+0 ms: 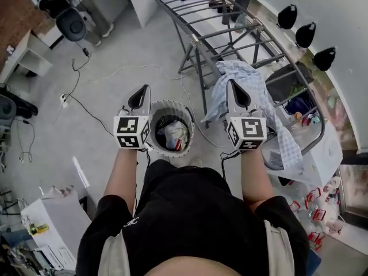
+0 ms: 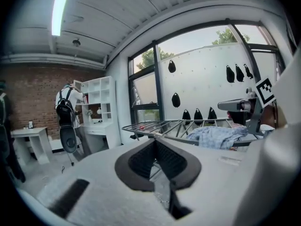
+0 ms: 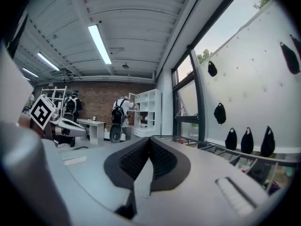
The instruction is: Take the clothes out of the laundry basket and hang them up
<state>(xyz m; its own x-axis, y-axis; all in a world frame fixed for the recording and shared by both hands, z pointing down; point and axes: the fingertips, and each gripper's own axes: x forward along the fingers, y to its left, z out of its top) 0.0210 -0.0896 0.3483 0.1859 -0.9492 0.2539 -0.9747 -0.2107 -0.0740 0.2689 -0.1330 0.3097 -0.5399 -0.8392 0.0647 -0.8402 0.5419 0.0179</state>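
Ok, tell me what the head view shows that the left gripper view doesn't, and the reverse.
Only the head view: the round grey laundry basket on the floor, with crumpled clothes inside.
Only the left gripper view: the ribbed white ceiling's long strip light and the red brick wall.
Both: the grey metal drying rack with a pale blue checked cloth draped on it, and the black teardrop-shaped objects on the white wall.

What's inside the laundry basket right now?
The laundry basket holds a crumpled pile of clothes, pale fabric with a red patch. Anything beneath the top layer is covered.
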